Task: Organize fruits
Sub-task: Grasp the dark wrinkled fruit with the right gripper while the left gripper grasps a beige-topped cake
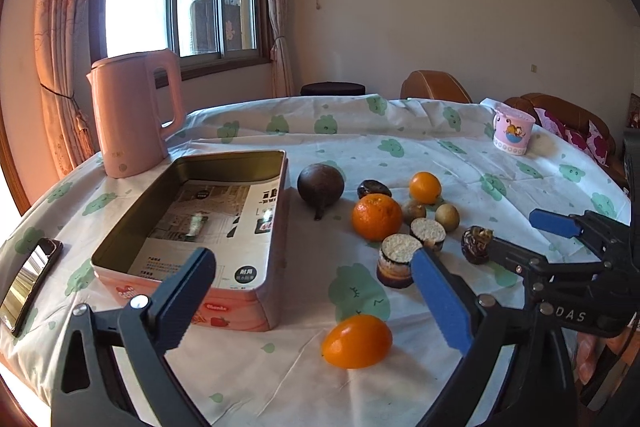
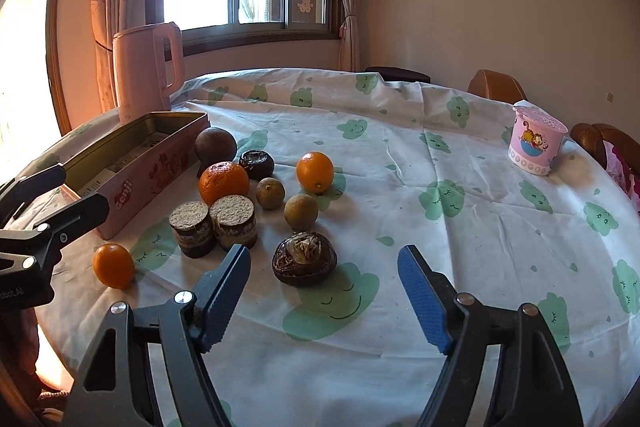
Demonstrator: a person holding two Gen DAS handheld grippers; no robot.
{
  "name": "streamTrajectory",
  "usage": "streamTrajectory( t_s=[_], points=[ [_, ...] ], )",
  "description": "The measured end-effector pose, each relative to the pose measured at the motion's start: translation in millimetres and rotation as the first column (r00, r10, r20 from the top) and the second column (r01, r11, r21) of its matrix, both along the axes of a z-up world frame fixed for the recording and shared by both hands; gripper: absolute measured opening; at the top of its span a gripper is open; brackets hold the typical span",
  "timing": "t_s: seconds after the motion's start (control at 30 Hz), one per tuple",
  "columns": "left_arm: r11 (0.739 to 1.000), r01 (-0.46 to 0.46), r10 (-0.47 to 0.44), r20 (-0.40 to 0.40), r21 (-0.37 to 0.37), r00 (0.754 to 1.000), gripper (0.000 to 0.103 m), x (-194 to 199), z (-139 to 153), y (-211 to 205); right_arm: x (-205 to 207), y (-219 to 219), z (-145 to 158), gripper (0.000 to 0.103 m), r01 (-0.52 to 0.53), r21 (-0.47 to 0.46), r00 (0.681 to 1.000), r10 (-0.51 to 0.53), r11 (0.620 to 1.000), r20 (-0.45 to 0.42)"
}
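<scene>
Several fruits lie on the cloud-print tablecloth beside an open pink tin (image 1: 276, 227). Among them are a big orange (image 1: 377, 217), a smaller orange (image 1: 425, 187), a dark round fruit (image 1: 321, 185) and two cut cylinder pieces (image 1: 398, 259). A small oval orange fruit (image 1: 357, 341) lies nearest, just ahead of my open left gripper (image 1: 316, 291), which holds nothing. In the right wrist view a dark wrinkled fruit (image 2: 304, 259) sits just beyond my right gripper (image 2: 324, 283). Its blue pads stand apart from the fruit, so it is open. The tin (image 2: 132, 183) holds only printed paper.
A pink kettle (image 1: 132, 115) stands behind the tin. A pink cartoon cup (image 1: 513, 131) sits far right. A phone (image 1: 28, 283) lies at the table's left edge. Two small brown-green fruits (image 2: 301, 211) lie among the oranges. Chairs ring the far side.
</scene>
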State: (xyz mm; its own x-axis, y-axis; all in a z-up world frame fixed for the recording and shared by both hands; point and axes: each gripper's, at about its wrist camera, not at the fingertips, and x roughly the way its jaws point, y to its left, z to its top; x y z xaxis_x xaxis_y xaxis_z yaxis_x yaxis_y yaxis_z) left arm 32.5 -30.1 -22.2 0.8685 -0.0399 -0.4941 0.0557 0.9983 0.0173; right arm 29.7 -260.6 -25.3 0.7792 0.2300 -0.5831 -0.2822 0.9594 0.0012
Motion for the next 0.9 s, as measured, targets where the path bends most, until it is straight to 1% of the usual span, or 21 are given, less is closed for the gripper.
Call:
streamTrajectory(
  t_s=[0.03,0.07,0.13,0.2,0.23,0.3,0.37,0.4,0.43,0.47,0.5,0.57,0.6,0.63,0.67,0.7,0.73,0.9],
  points=[
    [1.0,0.01,-0.01,-0.003,0.005,1.0,0.09,3,0,-3,2,0,0,0.074,-0.008,0.006,1.0,0.008,1.0,-0.015],
    [1.0,0.023,-0.023,-0.011,0.008,1.0,0.088,6,-1,-6,4,0,0,0.074,-0.012,-0.002,1.0,0.012,1.0,-0.021],
    [0.998,0.058,-0.058,-0.029,0.005,0.998,0.085,12,-2,-13,10,4,-1,0.072,-0.01,-0.041,0.999,0.008,0.999,-0.037],
    [0.996,0.087,-0.087,-0.05,0.003,0.995,0.084,17,-3,-21,19,6,-3,0.072,-0.035,-0.053,0.997,0.031,0.998,-0.074],
    [0.995,0.103,-0.103,-0.057,0.0,0.993,0.082,19,-3,-25,24,7,-5,0.07,-0.041,-0.061,0.995,0.035,0.997,-0.093],
    [0.992,0.126,-0.126,-0.073,-0.003,0.989,0.077,24,-5,-31,31,8,-9,0.068,-0.046,-0.063,0.992,0.038,0.997,-0.121],
    [0.989,0.15,-0.15,-0.098,-0.01,0.984,0.075,29,-8,-36,37,7,-12,0.068,-0.071,-0.036,0.985,0.064,0.997,-0.161],
    [0.987,0.158,-0.158,-0.113,-0.013,0.981,0.072,32,-10,-38,39,7,-13,0.066,-0.075,-0.028,0.982,0.069,0.997,-0.173],
    [0.985,0.171,-0.171,-0.132,-0.009,0.976,0.069,36,-13,-41,41,7,-15,0.058,-0.08,-0.027,0.979,0.074,0.996,-0.189],
    [0.983,0.183,-0.181,-0.154,-0.005,0.971,0.068,38,-15,-44,42,8,-18,0.055,-0.087,-0.03,0.975,0.079,0.996,-0.208],
    [0.983,0.185,-0.183,-0.169,-0.003,0.968,0.065,40,-17,-46,42,8,-17,0.054,-0.091,-0.03,0.975,0.083,0.995,-0.205],
    [0.982,0.19,-0.185,-0.188,0.005,0.965,0.064,43,-20,-48,41,8,-18,0.047,-0.09,-0.03,0.976,0.083,0.995,-0.202],
    [0.982,0.19,-0.185,-0.201,0.005,0.962,0.059,45,-22,-48,40,7,-18,0.045,-0.09,-0.028,0.977,0.083,0.996,-0.197],
    [0.982,0.188,-0.183,-0.216,0.004,0.959,0.052,48,-23,-48,39,6,-18,0.044,-0.091,-0.023,0.977,0.084,0.996,-0.196],
    [0.982,0.186,-0.181,-0.228,0.001,0.957,0.047,49,-25,-48,38,5,-17,0.044,-0.09,-0.017,0.977,0.085,0.996,-0.195],
    [0.982,0.19,-0.186,-0.242,-0.007,0.952,0.04,51,-26,-47,38,4,-16,0.044,-0.089,-0.009,0.978,0.086,0.996,-0.191],
    [0.981,0.196,-0.193,-0.256,-0.016,0.947,0.036,53,-28,-46,37,3,-16,0.044,-0.088,-0.002,0.979,0.086,0.996,-0.187],
    [0.983,0.182,-0.184,-0.246,-0.031,0.952,0.036,51,-28,-43,35,1,-11,0.044,-0.084,0.02,0.984,0.086,0.996,-0.157]
  ],
)
